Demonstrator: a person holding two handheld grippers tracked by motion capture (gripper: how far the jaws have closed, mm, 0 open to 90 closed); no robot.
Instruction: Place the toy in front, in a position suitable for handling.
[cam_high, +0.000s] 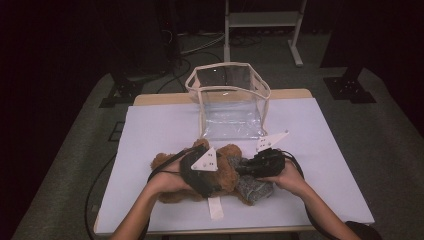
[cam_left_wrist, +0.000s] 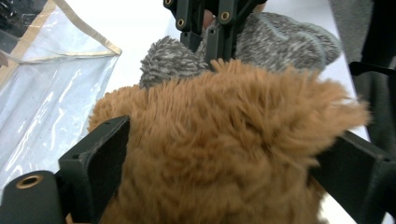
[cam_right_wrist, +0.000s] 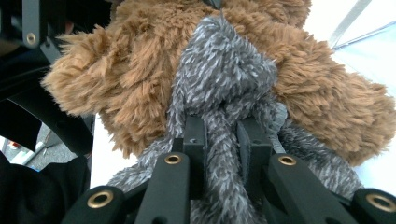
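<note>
A recording lab or studio: black curtains (cam_high: 60, 40) close in a lone table (cam_high: 160, 125) (covered in white), cables (cam_high: 200, 42) trail across grey carpet (cam_high: 350, 125), and stand feet (cam_high: 350, 90) sit around.

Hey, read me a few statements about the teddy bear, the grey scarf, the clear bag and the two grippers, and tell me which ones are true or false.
1. The right gripper is shut on the grey scarf. True.
2. The brown teddy bear is inside the clear bag. False: it lies on the table in front of the bag.
3. The left gripper has its jaws either side of the bear. True.
4. The clear bag lies flat. False: it stands upright, open at the top.
</note>
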